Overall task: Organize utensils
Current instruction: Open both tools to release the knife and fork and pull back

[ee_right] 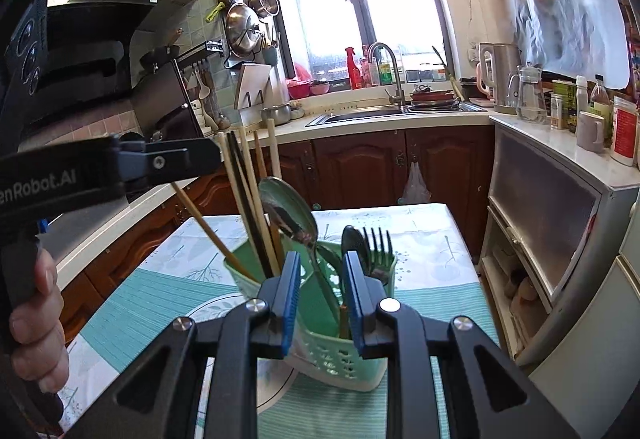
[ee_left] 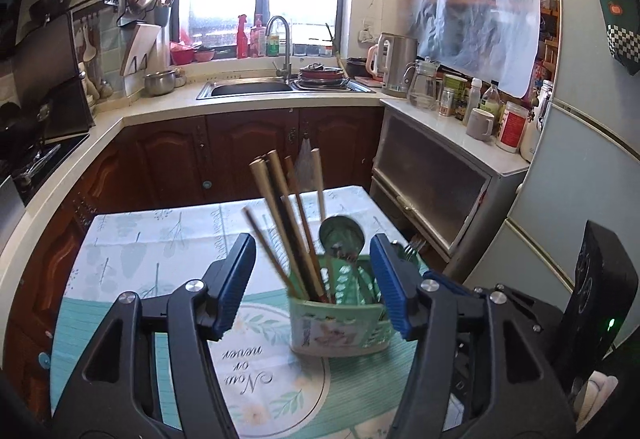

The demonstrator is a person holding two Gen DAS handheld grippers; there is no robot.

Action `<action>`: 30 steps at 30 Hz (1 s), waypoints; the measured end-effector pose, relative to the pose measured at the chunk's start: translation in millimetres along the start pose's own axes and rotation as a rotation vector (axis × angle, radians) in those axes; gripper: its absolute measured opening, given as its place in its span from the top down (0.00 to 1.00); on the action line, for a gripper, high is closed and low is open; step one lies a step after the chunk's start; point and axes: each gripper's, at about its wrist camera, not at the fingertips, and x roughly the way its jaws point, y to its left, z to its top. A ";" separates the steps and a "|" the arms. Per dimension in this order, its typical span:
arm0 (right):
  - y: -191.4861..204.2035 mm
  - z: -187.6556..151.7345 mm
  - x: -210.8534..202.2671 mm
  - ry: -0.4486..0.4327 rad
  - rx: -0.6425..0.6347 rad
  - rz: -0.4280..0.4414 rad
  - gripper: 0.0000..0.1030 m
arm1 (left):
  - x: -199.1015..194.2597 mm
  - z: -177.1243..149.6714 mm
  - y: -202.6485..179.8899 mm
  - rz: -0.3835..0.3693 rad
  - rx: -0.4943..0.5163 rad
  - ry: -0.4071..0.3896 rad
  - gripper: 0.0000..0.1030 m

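Observation:
A green plastic utensil holder (ee_left: 336, 323) (ee_right: 332, 351) stands on the table with the patterned cloth (ee_left: 160, 251). Several chopsticks (ee_left: 280, 207) (ee_right: 248, 199) lean in its left part. A steel ladle (ee_left: 342, 235) (ee_right: 288, 211), a dark spoon (ee_right: 354, 239) and a fork (ee_right: 378, 243) stand in the rest. My left gripper (ee_left: 312, 251) is open wide, just short of the holder, with nothing touching its blue pads. My right gripper (ee_right: 322, 267) is open by a narrow gap over the holder's near rim. A thin handle shows in that gap, and the pads do not press on it.
A person's hand (ee_right: 36, 303) holds the left gripper's handle at the left edge. Beyond the table run dark wood cabinets (ee_left: 248, 151) and a counter with a sink (ee_left: 248, 89). A low glass-front cabinet (ee_left: 432, 183) and a fridge (ee_left: 580, 167) stand close on the right.

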 end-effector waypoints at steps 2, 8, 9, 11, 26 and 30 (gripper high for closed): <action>3.9 -0.4 -3.4 0.008 0.005 0.006 0.79 | -8.8 -6.5 5.8 0.011 -0.003 0.017 0.40; 16.2 -3.7 -10.9 0.057 0.032 0.020 0.79 | -34.7 -38.7 30.2 0.067 -0.029 0.097 0.28; 17.8 -4.4 -12.0 0.065 0.039 0.023 0.79 | -38.4 -44.6 35.1 0.081 -0.042 0.109 0.26; 23.3 -6.2 -14.6 0.091 0.043 0.025 0.78 | -46.4 -54.0 44.6 0.107 -0.065 0.126 0.22; 87.4 -6.4 -50.5 0.216 0.007 -0.003 0.43 | -113.0 -88.1 89.3 0.360 -0.157 0.260 0.16; 104.2 -3.5 -67.7 0.226 0.011 0.000 0.38 | -133.2 -90.8 97.1 0.377 -0.175 0.260 0.15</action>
